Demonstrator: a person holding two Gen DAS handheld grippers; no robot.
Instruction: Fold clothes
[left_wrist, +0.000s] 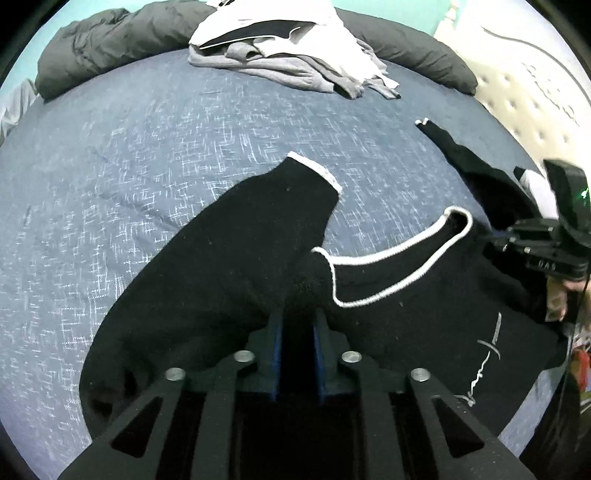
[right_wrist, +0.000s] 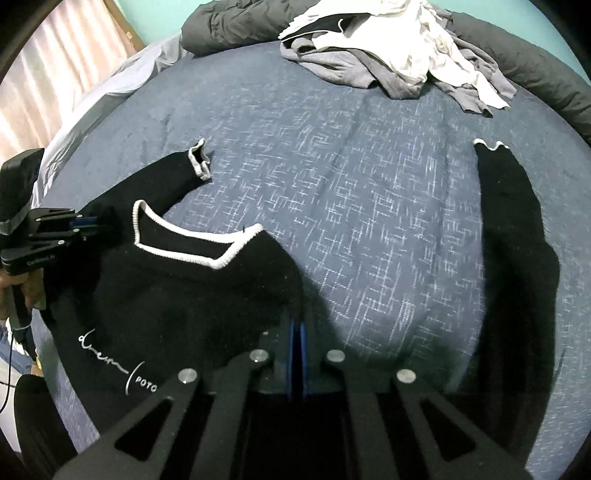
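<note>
A black sweater (left_wrist: 229, 266) with white trim at neck and cuffs lies front up on the blue bedspread (left_wrist: 147, 147). My left gripper (left_wrist: 298, 317) is shut on the sweater's left shoulder, beside the white neckline (left_wrist: 399, 254). My right gripper (right_wrist: 297, 328) is shut on the right shoulder of the sweater (right_wrist: 177, 295). Both sleeves lie spread outward, one cuff on the left (right_wrist: 199, 158), one on the right (right_wrist: 491, 146). Each gripper shows in the other's view, the right gripper (left_wrist: 495, 236) and the left gripper (right_wrist: 92, 225).
A pile of grey, white and black clothes (left_wrist: 288, 51) lies at the far side of the bed, also in the right wrist view (right_wrist: 399, 48). A dark grey duvet (left_wrist: 110, 40) runs along the back edge. A padded headboard (left_wrist: 524, 96) stands on the right.
</note>
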